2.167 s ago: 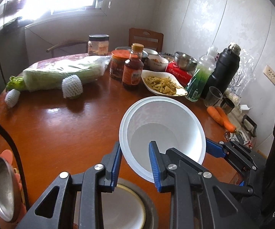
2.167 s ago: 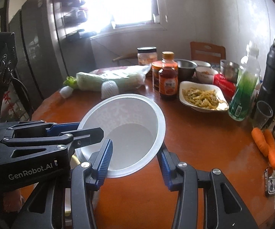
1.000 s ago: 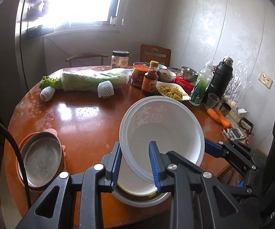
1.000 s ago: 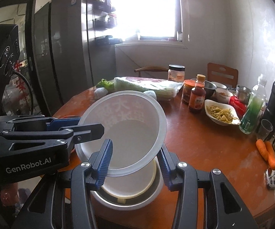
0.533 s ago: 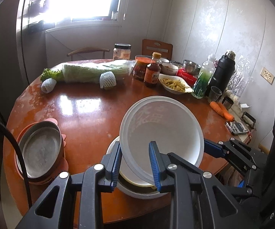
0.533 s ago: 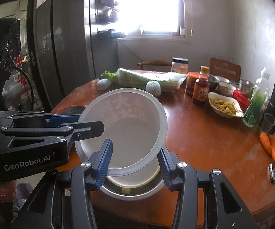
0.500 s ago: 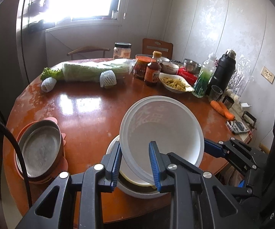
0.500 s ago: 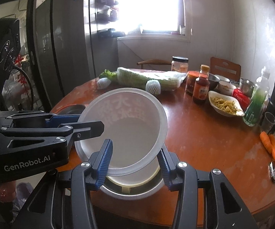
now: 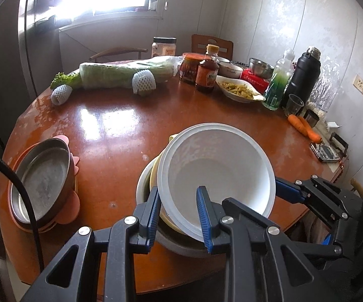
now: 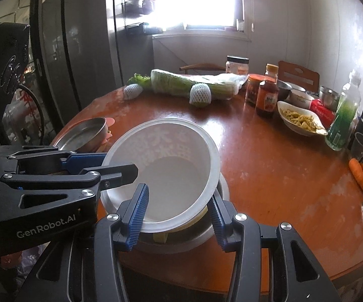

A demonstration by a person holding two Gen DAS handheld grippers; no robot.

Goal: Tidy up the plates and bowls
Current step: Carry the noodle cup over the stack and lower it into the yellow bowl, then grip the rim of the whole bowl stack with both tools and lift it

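A large white plastic bowl (image 9: 216, 171) is held by both grippers just over a stack of a yellowish bowl (image 9: 154, 173) inside a grey bowl (image 9: 171, 244) near the table's front edge. My left gripper (image 9: 178, 216) is shut on the white bowl's near rim. My right gripper (image 10: 178, 211) is shut across the white bowl (image 10: 166, 171) at its lower rim. The bowl is tilted, its mouth facing up and away. The stack shows in the right wrist view as a grey bowl (image 10: 181, 241).
A steel pan on a pink mat (image 9: 40, 181) lies at the left. At the back stand wrapped cabbage (image 9: 121, 75), a sauce bottle (image 9: 206, 73), a dish of food (image 9: 239, 90), a green bottle (image 9: 277, 85), a black flask (image 9: 304, 75) and carrots (image 9: 304, 128).
Both grippers have lowered the white bowl toward the stacked bowls; it now sits close over the yellowish one. The view has tilted down toward the table.
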